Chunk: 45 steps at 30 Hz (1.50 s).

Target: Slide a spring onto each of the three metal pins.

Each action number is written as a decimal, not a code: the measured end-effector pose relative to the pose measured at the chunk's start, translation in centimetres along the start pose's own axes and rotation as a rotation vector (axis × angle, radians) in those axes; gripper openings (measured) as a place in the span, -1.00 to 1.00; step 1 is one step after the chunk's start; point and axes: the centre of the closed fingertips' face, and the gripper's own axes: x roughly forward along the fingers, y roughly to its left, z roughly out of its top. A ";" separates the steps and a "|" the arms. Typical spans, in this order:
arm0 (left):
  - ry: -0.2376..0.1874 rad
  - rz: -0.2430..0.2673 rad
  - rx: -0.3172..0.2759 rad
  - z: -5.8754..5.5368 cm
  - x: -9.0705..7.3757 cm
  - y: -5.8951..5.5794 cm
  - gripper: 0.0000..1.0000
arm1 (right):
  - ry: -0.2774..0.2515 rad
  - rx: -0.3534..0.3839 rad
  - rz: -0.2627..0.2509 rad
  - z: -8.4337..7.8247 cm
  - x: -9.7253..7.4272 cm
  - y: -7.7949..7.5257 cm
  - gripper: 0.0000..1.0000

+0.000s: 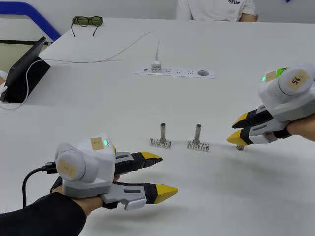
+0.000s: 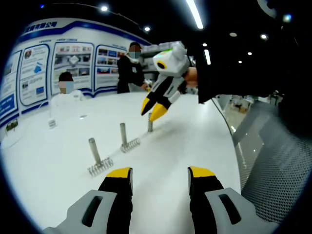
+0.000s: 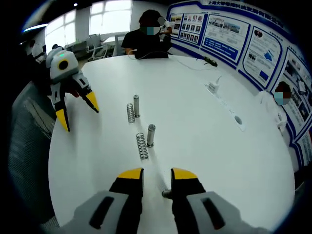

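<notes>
Two bare metal pins (image 1: 163, 132) (image 1: 197, 132) stand upright mid-table. A loose spring (image 1: 160, 143) (image 1: 198, 145) lies flat at the foot of each. A third pin (image 1: 240, 147) stands further right, and it looks coiled, as if a spring sits on it (image 2: 150, 125). My right gripper (image 1: 237, 129) hovers just over it, jaws slightly apart and holding nothing; the pin's top (image 3: 166, 193) shows beside its right finger. My left gripper (image 1: 160, 174) is open and empty, low and to the left, short of the nearest pin (image 2: 93, 150).
A white power strip (image 1: 176, 72) with a plugged adapter lies beyond the pins. A dark tablet (image 1: 22, 71) with a cable stands at the far left, and glasses (image 1: 87, 21) lie at the back. A person (image 1: 216, 9) sits across the table.
</notes>
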 end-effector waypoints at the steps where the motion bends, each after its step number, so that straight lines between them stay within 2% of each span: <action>1: 0.000 0.001 0.001 0.0 0.0 0.0 -0.08 | 0.002 -0.005 0.004 0.1 0.1 0.1 -0.54; 12: 0.002 0.004 -0.001 -0.1 0.0 0.0 -0.08 | 0.016 -0.051 0.060 1.0 2.5 1.9 -0.57; 25: 0.004 0.007 -0.003 -0.2 0.0 0.1 -0.09 | 0.036 -0.064 0.095 1.3 4.7 2.5 -0.63; 45: 0.008 0.011 -0.004 -0.3 -0.1 0.2 -0.10 | 0.111 -0.096 0.125 -0.4 6.6 2.4 -0.72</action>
